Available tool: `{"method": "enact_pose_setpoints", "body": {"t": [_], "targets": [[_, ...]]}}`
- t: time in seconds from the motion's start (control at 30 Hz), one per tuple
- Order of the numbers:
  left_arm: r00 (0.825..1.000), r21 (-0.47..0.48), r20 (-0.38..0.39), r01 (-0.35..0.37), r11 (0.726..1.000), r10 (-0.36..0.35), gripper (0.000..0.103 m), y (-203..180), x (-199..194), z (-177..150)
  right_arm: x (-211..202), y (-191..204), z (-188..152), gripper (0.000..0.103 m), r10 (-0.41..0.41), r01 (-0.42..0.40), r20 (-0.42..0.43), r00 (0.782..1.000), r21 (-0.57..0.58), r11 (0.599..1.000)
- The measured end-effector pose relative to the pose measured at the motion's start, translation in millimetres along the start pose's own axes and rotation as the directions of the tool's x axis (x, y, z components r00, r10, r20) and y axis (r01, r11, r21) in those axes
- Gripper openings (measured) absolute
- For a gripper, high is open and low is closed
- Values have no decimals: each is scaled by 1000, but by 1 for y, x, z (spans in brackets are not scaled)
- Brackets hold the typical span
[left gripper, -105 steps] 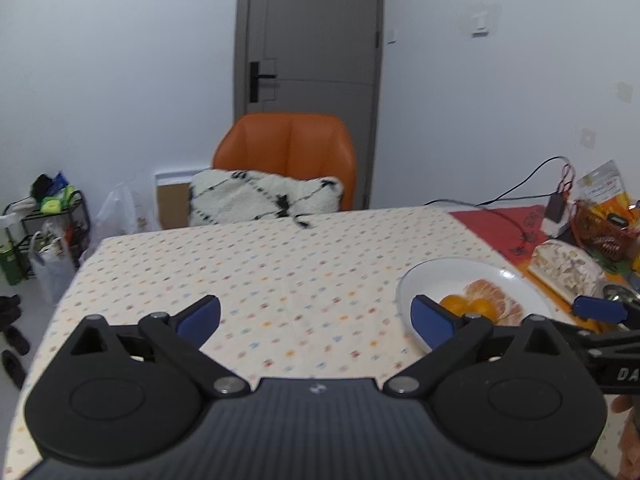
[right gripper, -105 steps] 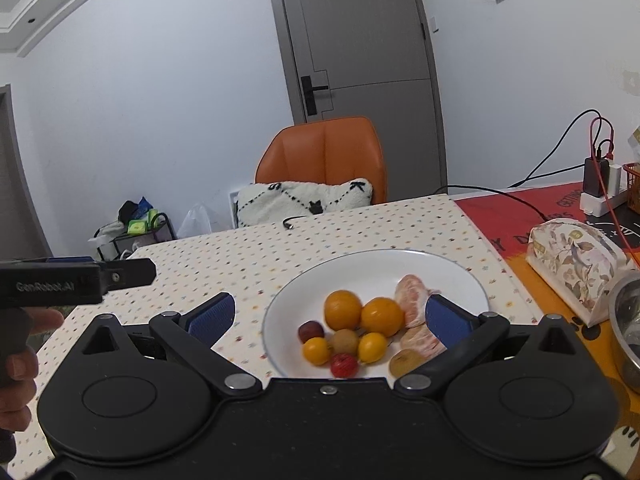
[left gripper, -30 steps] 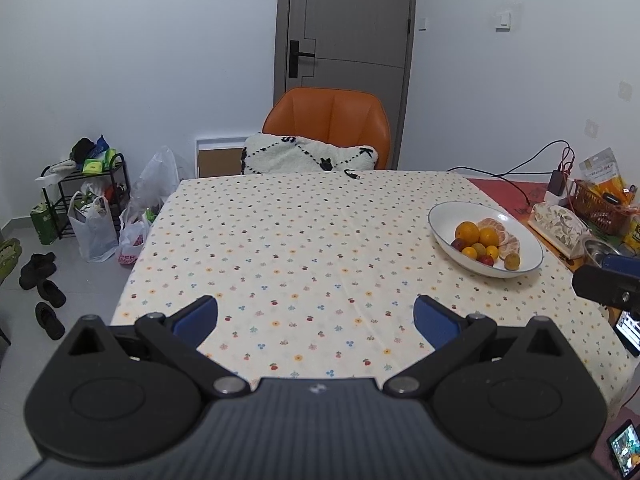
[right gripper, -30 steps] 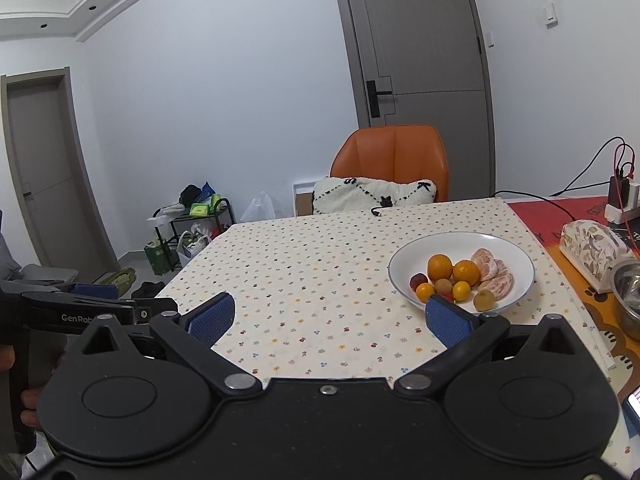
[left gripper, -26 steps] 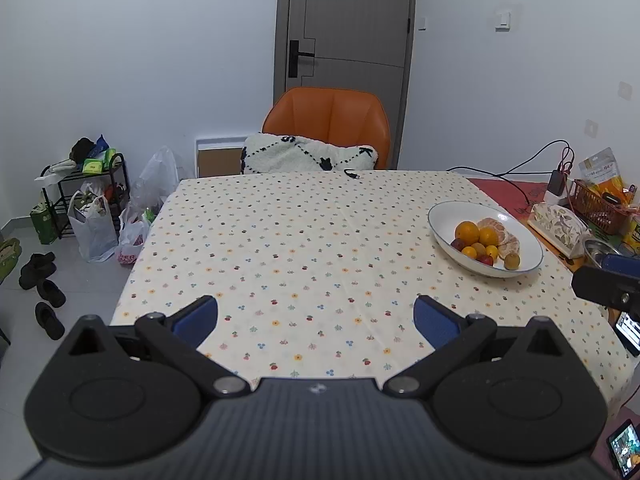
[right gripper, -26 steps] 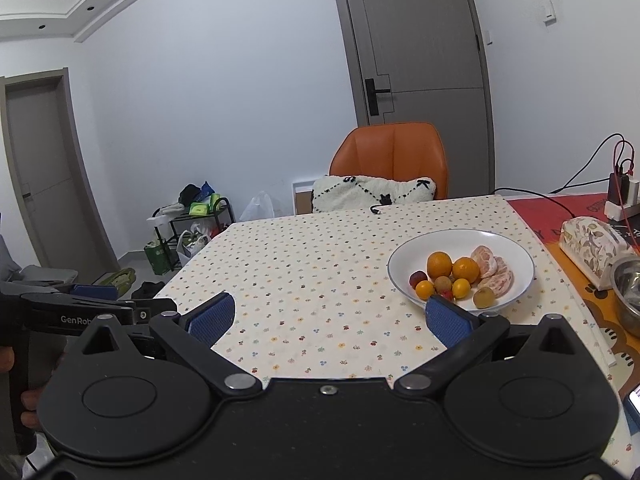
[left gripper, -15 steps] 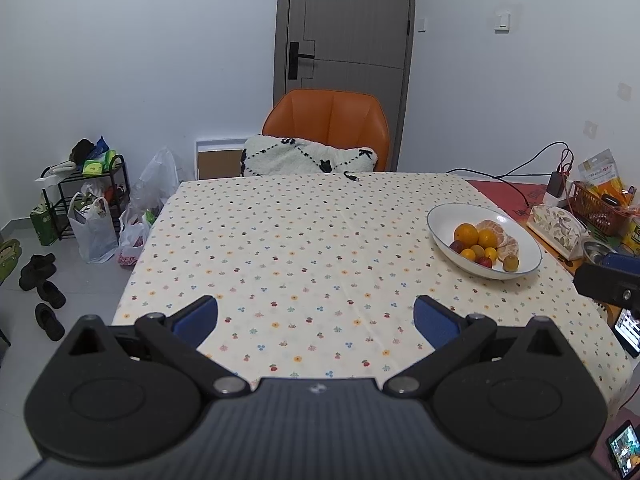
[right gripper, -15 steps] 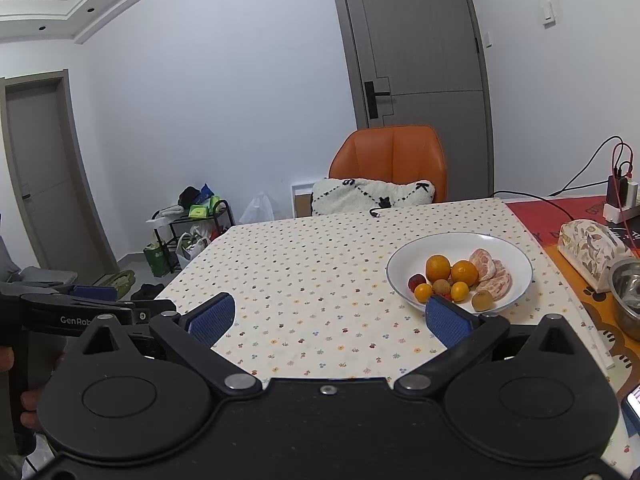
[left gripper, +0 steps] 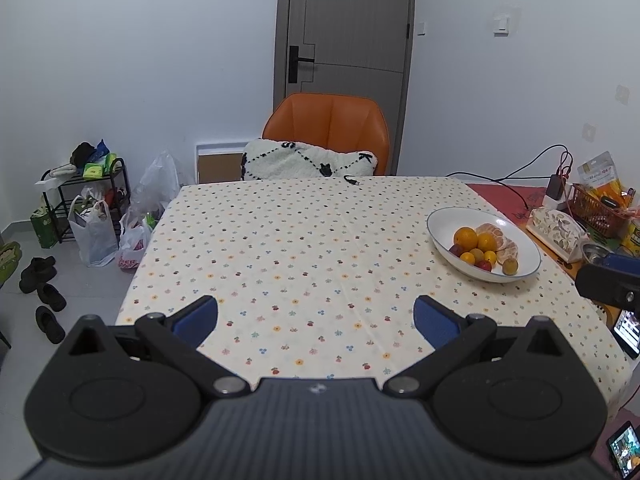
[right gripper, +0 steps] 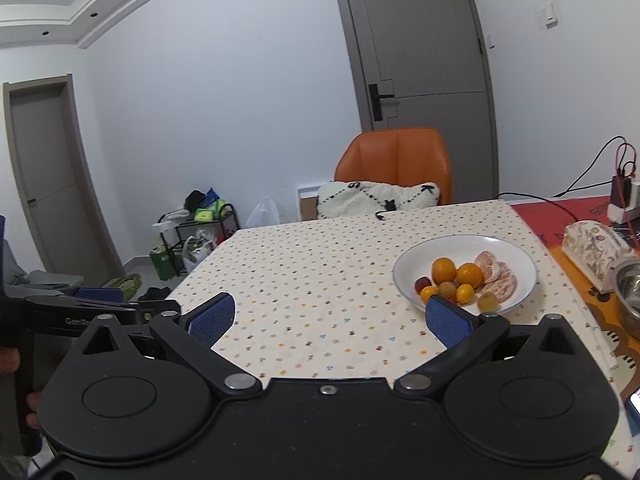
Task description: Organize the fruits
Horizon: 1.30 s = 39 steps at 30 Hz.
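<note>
On the tabletop (left gripper: 304,240), the white bowl (right gripper: 516,258) holds oranges (right gripper: 443,270), peeled citrus segments (right gripper: 498,276) and small fruits, while the left gripper (left gripper: 316,316) and right gripper (right gripper: 328,318) hover with fingers spread, empty.

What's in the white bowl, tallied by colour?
White bowl contents:
Large oranges: 2
Small yellow-orange fruits: 2
Brownish round fruit: 1
Dark red fruits: 2, one mostly hidden
Yellow-green fruit: 1
Peeled citrus pieces: 2, boundary unclear
Total: 10

Tablecloth (left gripper: 304,248) bare left of bowl (left gripper: 440,236); tissue box (left gripper: 558,230) crowds right.
</note>
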<state>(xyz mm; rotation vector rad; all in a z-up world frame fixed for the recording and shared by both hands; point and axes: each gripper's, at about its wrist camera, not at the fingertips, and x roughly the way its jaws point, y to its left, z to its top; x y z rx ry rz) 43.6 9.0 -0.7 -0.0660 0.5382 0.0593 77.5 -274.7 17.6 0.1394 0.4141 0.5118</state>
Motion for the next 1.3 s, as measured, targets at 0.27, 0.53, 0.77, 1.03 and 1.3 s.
{"method": "enact_pose_setpoints", "body": {"t": [0.27, 0.53, 0.77, 1.03, 1.3], "targets": [[1000, -2, 0, 2, 1000, -2, 103, 2, 0, 1, 0, 2, 1, 103, 3, -3, 0, 1000, -7, 1000], [1000, -3, 1, 3, 1000, -3, 103, 2, 0, 1, 1, 4, 0, 103, -5, 5, -1, 1000, -23, 1000], [1000, -2, 0, 4, 1000, -4, 103, 3, 0, 1, 0, 5, 0, 103, -4, 4, 2, 1000, -22, 1000], [1000, -2, 0, 6, 1000, -6, 103, 2, 1, 0, 0, 4, 0, 103, -6, 6, -3, 1000, -19, 1000], [1000, 10, 2, 24, 1000, -24, 103, -6, 1, -4, 1, 3, 0, 103, -10, 10, -5, 1000, -15, 1000]]}}
